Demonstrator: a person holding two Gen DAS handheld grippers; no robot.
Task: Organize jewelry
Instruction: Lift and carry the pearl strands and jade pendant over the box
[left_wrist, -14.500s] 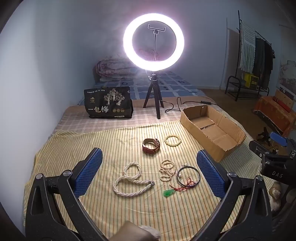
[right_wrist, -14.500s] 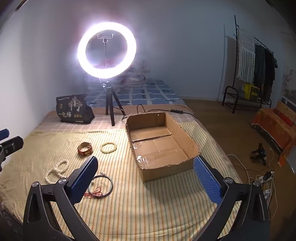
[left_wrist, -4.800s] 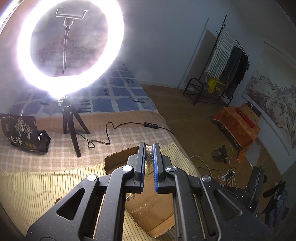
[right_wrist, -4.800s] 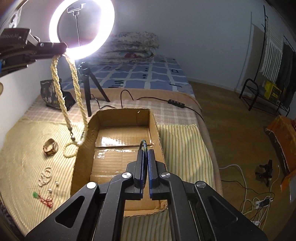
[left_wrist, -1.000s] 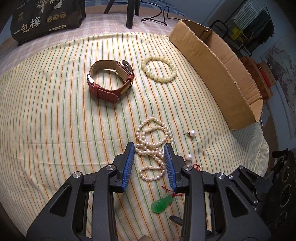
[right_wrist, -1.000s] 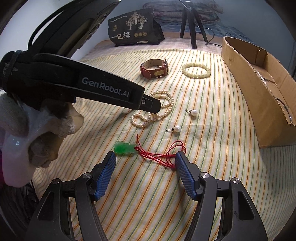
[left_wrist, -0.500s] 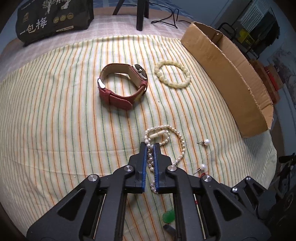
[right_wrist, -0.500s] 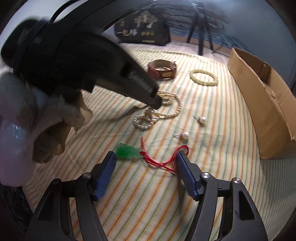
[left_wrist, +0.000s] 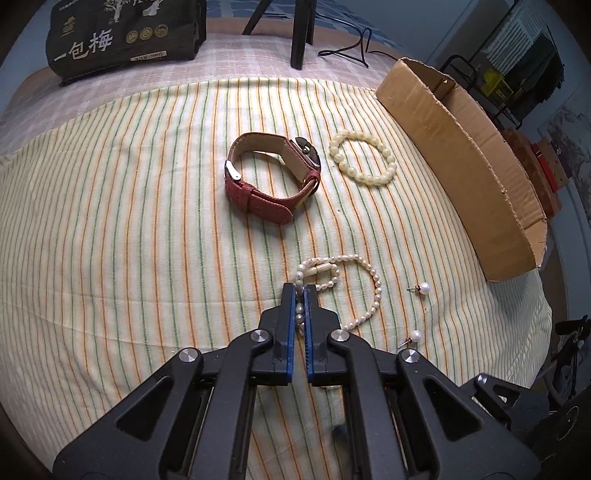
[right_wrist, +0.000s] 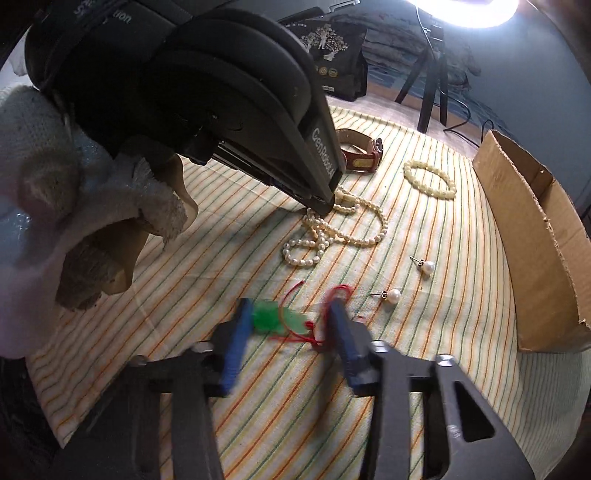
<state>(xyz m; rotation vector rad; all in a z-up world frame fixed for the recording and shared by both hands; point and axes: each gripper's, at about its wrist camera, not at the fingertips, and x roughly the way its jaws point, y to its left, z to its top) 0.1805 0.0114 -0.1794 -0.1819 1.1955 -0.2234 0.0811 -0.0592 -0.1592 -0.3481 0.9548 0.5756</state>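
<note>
My left gripper (left_wrist: 300, 295) is shut on the pearl necklace (left_wrist: 373, 291), whose loose loops lie on the striped cloth (left_wrist: 110, 221); the same necklace (right_wrist: 347, 229) and left gripper (right_wrist: 321, 206) show in the right wrist view. My right gripper (right_wrist: 286, 325) is blurred, its jaws partly closed around the green jade pendant (right_wrist: 275, 317) on a red cord (right_wrist: 332, 295). Two pearl earrings (right_wrist: 391, 295) (right_wrist: 426, 266) lie to its right. A red-strap watch (left_wrist: 273, 173) and a cream bead bracelet (left_wrist: 364, 162) lie farther away. The cardboard box (left_wrist: 472, 158) stands to the right.
A black printed bag (left_wrist: 122, 33) and a tripod leg (left_wrist: 301, 33) with a cable stand beyond the cloth's far edge. A clothes rack (left_wrist: 517, 74) and floor clutter are past the box. The gloved left hand (right_wrist: 74, 206) fills the left of the right wrist view.
My left gripper has stayed shut on the pearl necklace and lifted slightly. My right gripper has moved down over the jade pendant and its jaws have narrowed around it.
</note>
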